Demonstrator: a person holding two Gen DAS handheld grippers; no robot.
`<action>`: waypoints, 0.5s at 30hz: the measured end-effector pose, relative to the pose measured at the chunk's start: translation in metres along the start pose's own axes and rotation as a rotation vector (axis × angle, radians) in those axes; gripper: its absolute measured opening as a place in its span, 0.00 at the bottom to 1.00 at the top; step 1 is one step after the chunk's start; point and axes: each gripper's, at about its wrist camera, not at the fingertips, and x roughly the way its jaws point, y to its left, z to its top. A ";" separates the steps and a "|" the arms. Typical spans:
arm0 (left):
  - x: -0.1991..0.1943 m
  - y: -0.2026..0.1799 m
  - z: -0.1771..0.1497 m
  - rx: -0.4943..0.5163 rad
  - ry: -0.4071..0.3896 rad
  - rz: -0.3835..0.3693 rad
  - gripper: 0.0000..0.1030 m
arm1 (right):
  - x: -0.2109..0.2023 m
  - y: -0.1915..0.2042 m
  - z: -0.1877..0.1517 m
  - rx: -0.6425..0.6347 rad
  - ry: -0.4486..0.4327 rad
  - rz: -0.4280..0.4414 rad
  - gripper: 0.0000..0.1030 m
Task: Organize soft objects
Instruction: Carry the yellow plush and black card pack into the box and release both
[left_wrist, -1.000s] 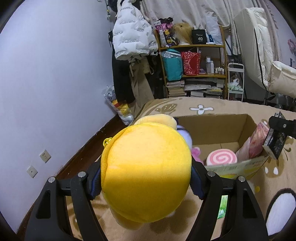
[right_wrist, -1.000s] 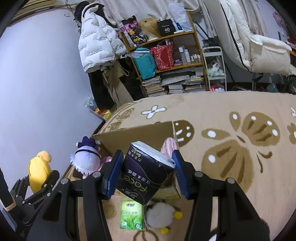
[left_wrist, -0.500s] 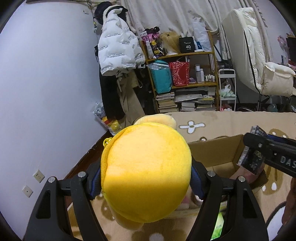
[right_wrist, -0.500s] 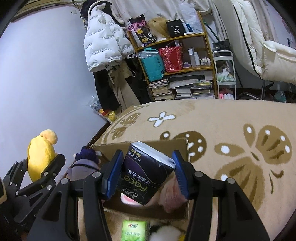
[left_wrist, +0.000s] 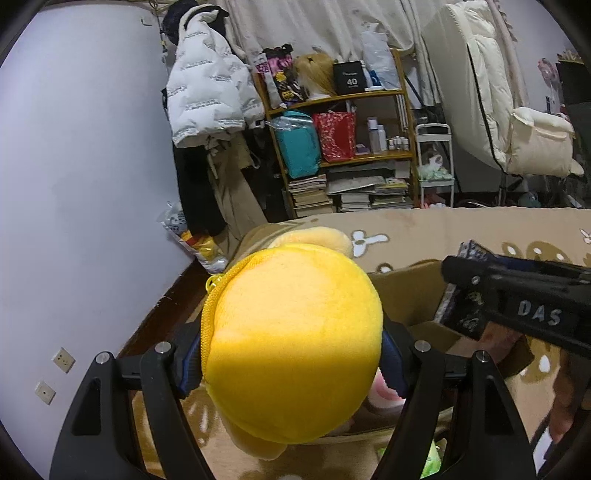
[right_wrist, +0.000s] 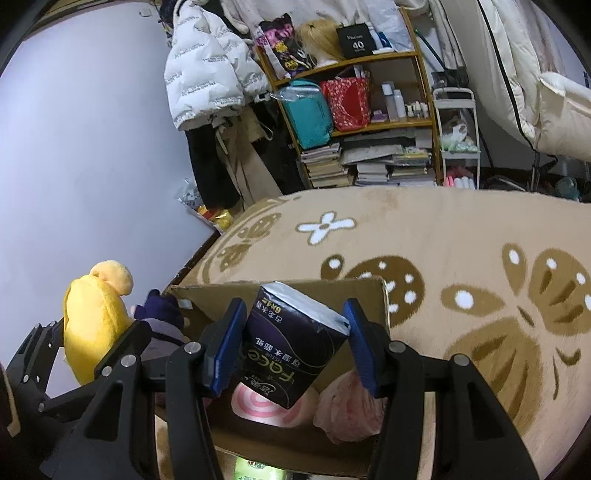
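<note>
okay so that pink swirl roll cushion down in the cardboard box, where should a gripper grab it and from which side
Probably from above, pinching across the pink swirl roll's round sides. Its spiral end faces the camera, so it seems to lie on its side, with box walls and a pink plush beside it. The held tissue pack covers part of it.

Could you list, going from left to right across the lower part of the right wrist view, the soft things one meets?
Yellow plush → purple plush → black tissue pack → pink crumpled item.
</note>
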 end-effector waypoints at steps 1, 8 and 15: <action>0.000 -0.002 -0.001 0.000 0.001 -0.009 0.73 | 0.002 -0.002 -0.001 0.010 0.004 0.001 0.56; 0.005 -0.011 -0.006 0.013 0.023 -0.055 0.74 | 0.002 -0.006 -0.002 0.029 0.004 0.008 0.56; 0.012 -0.017 -0.008 0.020 0.033 -0.076 0.76 | 0.002 -0.007 -0.003 0.031 0.006 0.011 0.57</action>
